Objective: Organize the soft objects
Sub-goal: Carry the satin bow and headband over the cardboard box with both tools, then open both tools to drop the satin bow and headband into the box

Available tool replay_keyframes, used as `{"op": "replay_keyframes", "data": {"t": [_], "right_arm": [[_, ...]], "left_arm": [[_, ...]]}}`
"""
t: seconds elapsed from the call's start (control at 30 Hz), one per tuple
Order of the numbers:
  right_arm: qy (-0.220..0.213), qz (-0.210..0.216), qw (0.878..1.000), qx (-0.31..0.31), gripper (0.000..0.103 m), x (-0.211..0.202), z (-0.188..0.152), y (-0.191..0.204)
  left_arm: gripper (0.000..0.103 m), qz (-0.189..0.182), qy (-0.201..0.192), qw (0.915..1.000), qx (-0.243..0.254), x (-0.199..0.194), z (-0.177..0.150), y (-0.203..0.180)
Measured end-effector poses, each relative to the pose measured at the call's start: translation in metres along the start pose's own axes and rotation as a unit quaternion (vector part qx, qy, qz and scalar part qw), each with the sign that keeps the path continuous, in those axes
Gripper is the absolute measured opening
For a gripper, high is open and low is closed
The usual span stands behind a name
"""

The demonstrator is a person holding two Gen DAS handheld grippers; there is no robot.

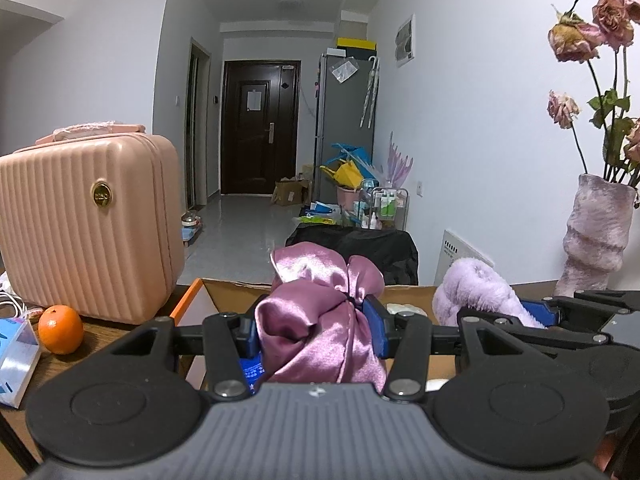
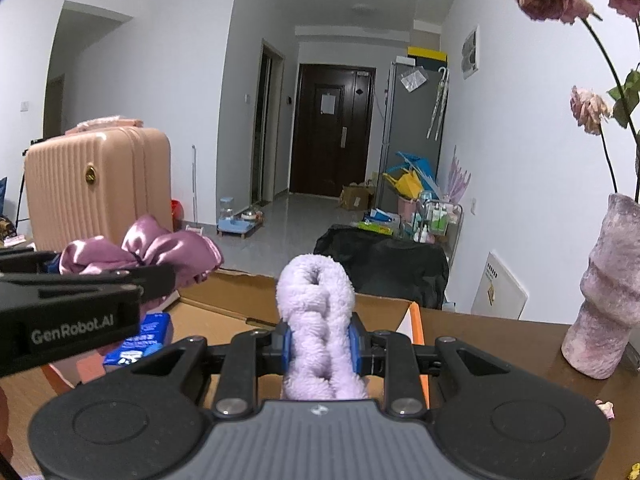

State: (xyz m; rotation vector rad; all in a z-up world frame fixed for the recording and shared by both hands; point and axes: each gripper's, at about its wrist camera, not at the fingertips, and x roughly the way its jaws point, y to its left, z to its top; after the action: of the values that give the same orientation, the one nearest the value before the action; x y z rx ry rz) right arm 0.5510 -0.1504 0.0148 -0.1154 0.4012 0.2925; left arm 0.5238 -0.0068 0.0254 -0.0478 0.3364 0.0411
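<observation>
Here, my own hands stay out of both views, and the bottom of the cardboard box (image 2: 224,300) is mostly hidden behind the gripper bodies; a blue packet (image 2: 138,342) inside it shows only in part. My left hand-held gripper (image 1: 316,326) is clamped on a pink satin scrunchie (image 1: 320,312), its blue pads pressing the bunched fabric from both sides. Just beside it, my right hand-held gripper (image 2: 322,346) squeezes a fluffy lilac scrunchie (image 2: 316,320) tightly, the loop standing up above the pads. Both grippers point slightly downward, side by side, over the open box on the brown worktop (image 2: 500,344). On that worktop sit an orange (image 1: 61,329) and a pink ribbed case (image 1: 88,224) to the left, and a mauve vase (image 2: 608,296) of dried roses to the right. Beyond, a tiled floor runs to a dark door (image 1: 260,124).
</observation>
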Motion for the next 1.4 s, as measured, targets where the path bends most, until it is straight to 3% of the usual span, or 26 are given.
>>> {"op": "replay_keyframes", "data": {"t": [0.47, 0.6, 0.7, 0.77, 0.83, 0.9, 1.03, 1.4], "right_arm": [[0.018, -0.009, 1.000, 0.003, 0.028, 0.015, -0.004, -0.002], [0.022, -0.013, 1.000, 0.005, 0.038, 0.019, 0.000, -0.001], [0.023, -0.016, 1.000, 0.005, 0.045, 0.020, 0.000, 0.000], [0.021, -0.019, 1.000, 0.007, 0.057, 0.020, 0.000, -0.001], [0.016, -0.022, 1.000, 0.009, 0.081, 0.018, -0.001, -0.002], [0.009, -0.025, 1.000, 0.010, 0.093, 0.016, -0.001, -0.002], [0.007, -0.029, 1.000, 0.005, 0.101, 0.014, -0.001, -0.001], [0.008, -0.031, 0.999, 0.002, 0.103, 0.013, -0.002, -0.001]], "left_arm": [[0.051, 0.013, 0.021, 0.9997, 0.001, 0.021, -0.007, 0.001], [0.054, 0.018, 0.019, 0.9996, 0.000, 0.022, -0.007, 0.001], [0.067, 0.030, 0.015, 0.9994, -0.005, 0.020, -0.007, 0.003], [0.080, 0.039, 0.012, 0.9991, -0.011, 0.020, -0.006, 0.004], [0.087, 0.052, 0.009, 0.9985, -0.015, 0.020, -0.006, 0.005], [0.100, 0.064, 0.008, 0.9978, -0.018, 0.020, -0.007, 0.005], [0.103, 0.074, 0.007, 0.9969, -0.025, 0.020, -0.006, 0.010], [0.103, 0.076, 0.007, 0.9968, -0.025, 0.018, -0.005, 0.011]]}}
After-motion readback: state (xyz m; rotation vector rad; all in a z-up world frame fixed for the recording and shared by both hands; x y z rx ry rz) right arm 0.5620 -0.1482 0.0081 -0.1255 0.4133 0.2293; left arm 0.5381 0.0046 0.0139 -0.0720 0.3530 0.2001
